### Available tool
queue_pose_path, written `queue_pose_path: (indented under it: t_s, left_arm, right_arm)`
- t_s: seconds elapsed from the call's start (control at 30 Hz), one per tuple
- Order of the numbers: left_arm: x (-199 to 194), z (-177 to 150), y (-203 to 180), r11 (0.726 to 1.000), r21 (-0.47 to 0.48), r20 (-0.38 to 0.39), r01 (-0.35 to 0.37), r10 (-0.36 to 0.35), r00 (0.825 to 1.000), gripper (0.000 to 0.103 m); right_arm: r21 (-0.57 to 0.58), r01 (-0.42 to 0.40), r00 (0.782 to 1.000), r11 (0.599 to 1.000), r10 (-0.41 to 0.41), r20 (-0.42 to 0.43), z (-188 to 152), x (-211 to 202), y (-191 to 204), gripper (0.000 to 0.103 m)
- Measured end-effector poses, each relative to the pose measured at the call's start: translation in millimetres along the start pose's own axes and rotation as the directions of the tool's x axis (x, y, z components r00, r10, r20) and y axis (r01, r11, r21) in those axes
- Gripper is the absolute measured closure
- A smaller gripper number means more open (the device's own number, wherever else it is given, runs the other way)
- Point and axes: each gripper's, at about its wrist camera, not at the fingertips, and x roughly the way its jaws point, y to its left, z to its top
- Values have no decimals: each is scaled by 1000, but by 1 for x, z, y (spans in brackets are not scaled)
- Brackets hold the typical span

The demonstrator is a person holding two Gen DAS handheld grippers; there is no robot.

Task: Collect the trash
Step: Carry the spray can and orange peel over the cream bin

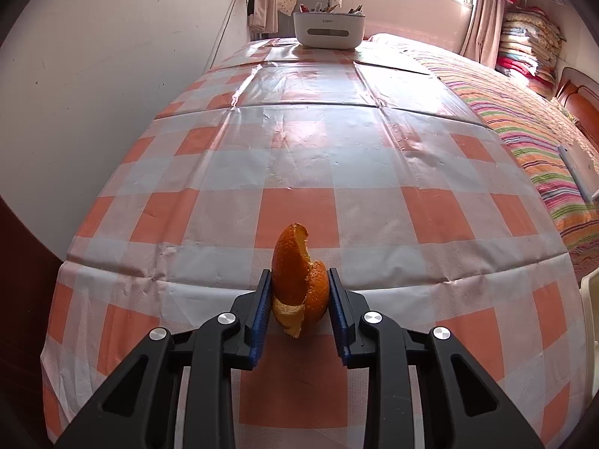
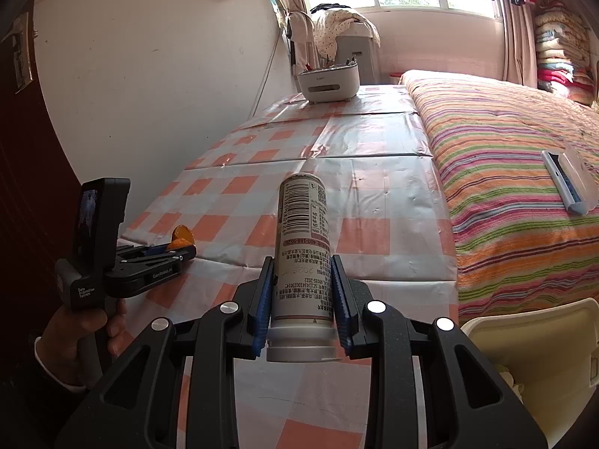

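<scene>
Left wrist view: my left gripper (image 1: pixel 299 292) pinches a curled orange peel (image 1: pixel 297 280) at the checked tablecloth (image 1: pixel 299 157)'s edge, right gripper (image 2: pixel 302 284) grips a white labelled bottle (image 2: pixel 301 247); next, I judge, binning both.

Counter (image 1: pixel 337 157): checked cloth bare from near edge to far end; free passage through centre. Sole obstacle on top: white caddy (image 1: pixel 329 30) at far end. Left: wall (image 1: pixel 112 75) runs along counter edge, no clearance. Right: bed (image 2: pixel 524 187) abuts counter; flat white item (image 2: pixel 569 183) lies on it. Near right: cream bin (image 2: pixel 531 355) beside counter corner.
</scene>
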Motion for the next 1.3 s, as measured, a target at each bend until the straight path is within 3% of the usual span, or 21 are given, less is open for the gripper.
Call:
queue_pose_path:
  t_s: [0.7, 1.07, 1.3]
  left_arm:
    - [-46, -16, -102, 977, 139, 73, 159, -170, 983, 75]
    - [-73, -28, -159, 940, 243, 87, 241, -268, 959, 75]
    - [-86, -34, -186, 919, 294, 101, 263, -304, 947, 75]
  right_arm:
    - [106, 136, 990, 985, -140, 30, -37, -47, -62, 75]
    - [206, 236, 968, 950, -247, 31, -61, -70, -96, 75]
    - [251, 312, 944, 916, -330, 31, -72, -83, -111, 75]
